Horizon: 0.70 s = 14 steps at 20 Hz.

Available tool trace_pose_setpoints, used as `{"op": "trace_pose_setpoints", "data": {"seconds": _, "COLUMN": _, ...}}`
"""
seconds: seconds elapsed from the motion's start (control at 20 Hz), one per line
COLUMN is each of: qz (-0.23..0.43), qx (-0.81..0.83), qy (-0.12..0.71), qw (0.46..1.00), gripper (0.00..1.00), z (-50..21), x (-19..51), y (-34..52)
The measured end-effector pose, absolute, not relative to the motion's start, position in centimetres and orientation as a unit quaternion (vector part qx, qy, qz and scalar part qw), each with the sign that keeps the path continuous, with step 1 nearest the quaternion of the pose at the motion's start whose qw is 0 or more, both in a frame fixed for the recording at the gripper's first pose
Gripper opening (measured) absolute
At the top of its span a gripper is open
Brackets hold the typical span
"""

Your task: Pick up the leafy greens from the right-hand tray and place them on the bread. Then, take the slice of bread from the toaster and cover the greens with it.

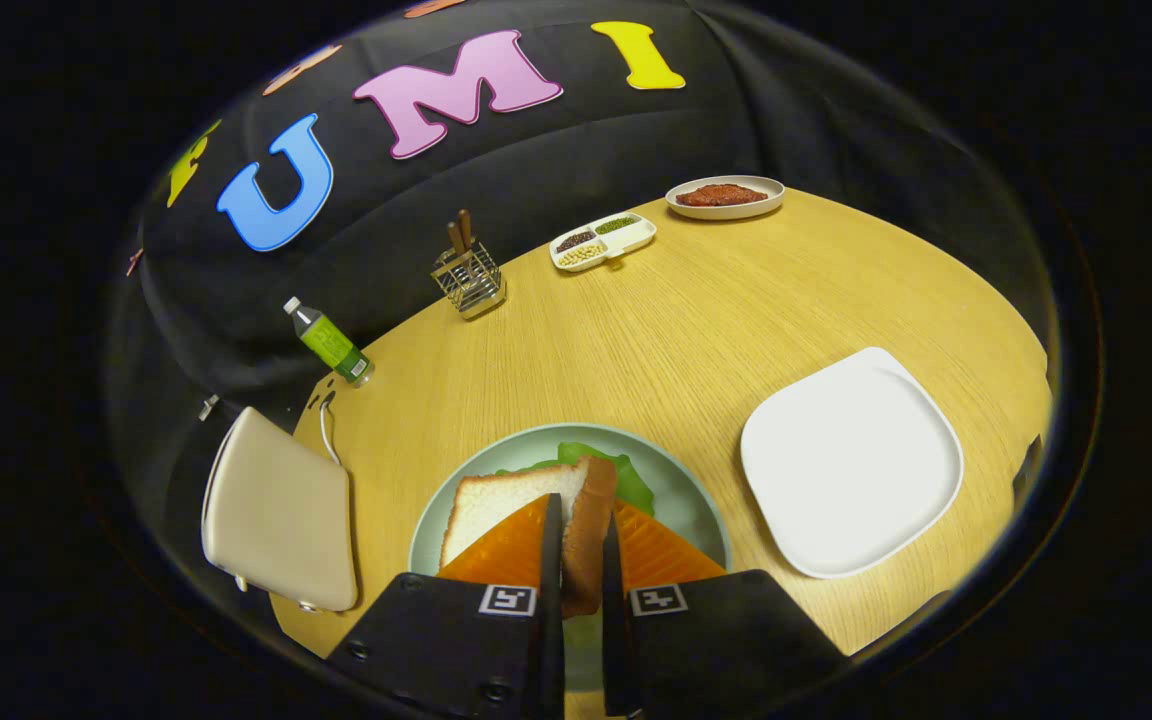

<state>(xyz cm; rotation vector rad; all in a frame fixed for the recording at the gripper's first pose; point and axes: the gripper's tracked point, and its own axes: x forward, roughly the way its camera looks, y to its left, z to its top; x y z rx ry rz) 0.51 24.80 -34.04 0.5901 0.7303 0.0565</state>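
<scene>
The gripper [582,560] is clamped on a slice of bread [526,500], both fingers pressing its crust edge, so the slice stands on edge between them. Just beyond the fingers, under the slice, the leafy greens [626,478] lie on a round pale green plate [686,500]. To the right rests a white square tray [851,460] on the wooden table [676,330].

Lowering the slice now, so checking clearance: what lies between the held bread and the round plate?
In the gripper view, only leafy greens lie between the bread slice, gripped by the fingers, and the round plate.
</scene>
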Motion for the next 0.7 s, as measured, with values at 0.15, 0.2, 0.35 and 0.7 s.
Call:
{"op": "trace_pose_setpoints", "data": {"seconds": 0.15, "qz": 0.013, "qx": 0.246, "qy": 0.357, "qw": 0.901, "gripper": 0.39, "z": -34.8, "x": 0.2, "y": 24.0}}
{"op": "trace_pose_setpoints", "data": {"seconds": 0.2, "qz": 0.003, "qx": 0.233, "qy": 0.358, "qw": 0.904, "gripper": 0.46, "z": -35.1, "x": 0.1, "y": 23.4}}
{"op": "trace_pose_setpoints", "data": {"seconds": 0.35, "qz": 0.001, "qx": 0.210, "qy": 0.350, "qw": 0.913, "gripper": 0.62, "z": -35.1, "x": 0.1, "y": 23.2}}
{"op": "trace_pose_setpoints", "data": {"seconds": 0.7, "qz": 0.007, "qx": 0.192, "qy": 0.335, "qw": 0.922, "gripper": 0.87, "z": -33.8, "x": 0.4, "y": 23.2}}
